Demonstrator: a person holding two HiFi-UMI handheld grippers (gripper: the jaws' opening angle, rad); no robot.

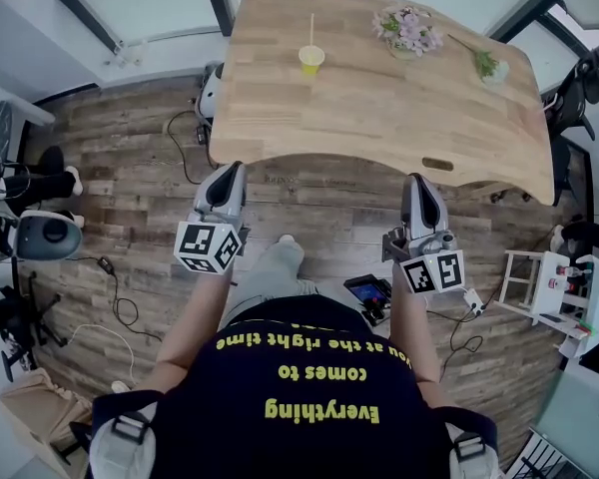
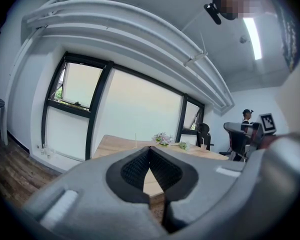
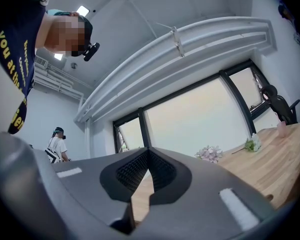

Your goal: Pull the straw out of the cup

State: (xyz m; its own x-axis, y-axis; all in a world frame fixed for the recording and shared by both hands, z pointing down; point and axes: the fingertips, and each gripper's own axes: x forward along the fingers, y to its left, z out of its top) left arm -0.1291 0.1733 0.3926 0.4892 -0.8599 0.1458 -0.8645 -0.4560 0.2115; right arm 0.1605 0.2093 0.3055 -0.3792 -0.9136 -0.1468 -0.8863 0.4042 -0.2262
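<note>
Standing seemingly upright, a straw (image 1: pixel 311 30) occupies the cup (image 1: pixel 311 61)

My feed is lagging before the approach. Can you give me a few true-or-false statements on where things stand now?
1. The straw stands in the yellow cup. True.
2. The left gripper holds the straw. False: it is shut on nothing, short of the table.
3. The right gripper is shut and empty. True.
4. In the head view the cup stands right of the flowers. False: it stands left of them.
</note>
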